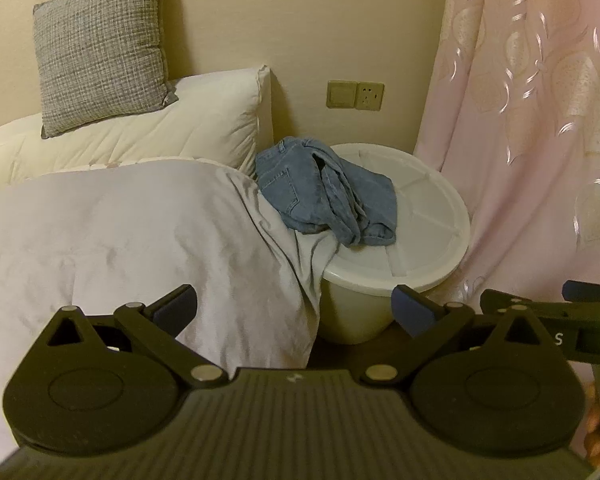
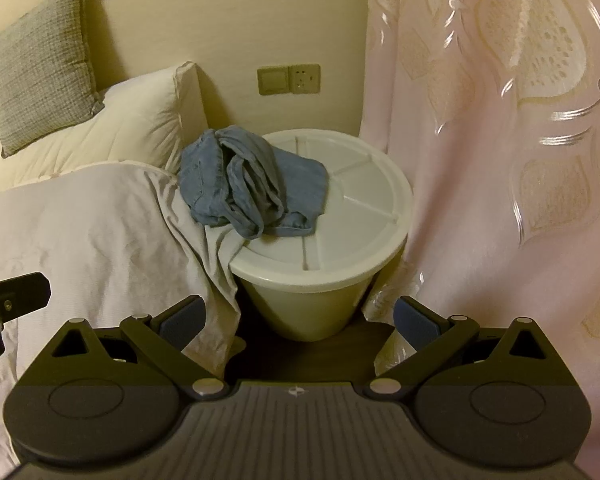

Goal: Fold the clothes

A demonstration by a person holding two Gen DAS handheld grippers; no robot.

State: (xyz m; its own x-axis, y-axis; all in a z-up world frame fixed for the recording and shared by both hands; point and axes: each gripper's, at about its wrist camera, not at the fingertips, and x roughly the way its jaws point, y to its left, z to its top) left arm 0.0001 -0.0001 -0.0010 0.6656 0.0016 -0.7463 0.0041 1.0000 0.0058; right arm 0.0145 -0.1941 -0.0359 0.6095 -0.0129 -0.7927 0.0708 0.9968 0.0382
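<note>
A crumpled pair of blue jeans (image 1: pixel 324 192) (image 2: pixel 252 184) lies in a heap on the lid of a white round bin (image 1: pixel 428 216) (image 2: pixel 364 200), partly leaning on the bed's edge. My left gripper (image 1: pixel 296 308) is open and empty, well short of the jeans and lower than them. My right gripper (image 2: pixel 300 316) is also open and empty, in front of the bin's base. Part of the right gripper (image 1: pixel 572 312) shows at the right edge of the left wrist view. Part of the left gripper (image 2: pixel 12 304) shows at the left edge of the right wrist view.
A bed with a white duvet (image 1: pixel 120 232) (image 2: pixel 92 232) fills the left. A white pillow (image 1: pixel 172 128) and a grey cushion (image 1: pixel 100 44) lean on the cream wall. A pink patterned curtain (image 1: pixel 540 120) (image 2: pixel 500 140) hangs on the right. A switch and socket (image 1: pixel 354 95) sit above the bin.
</note>
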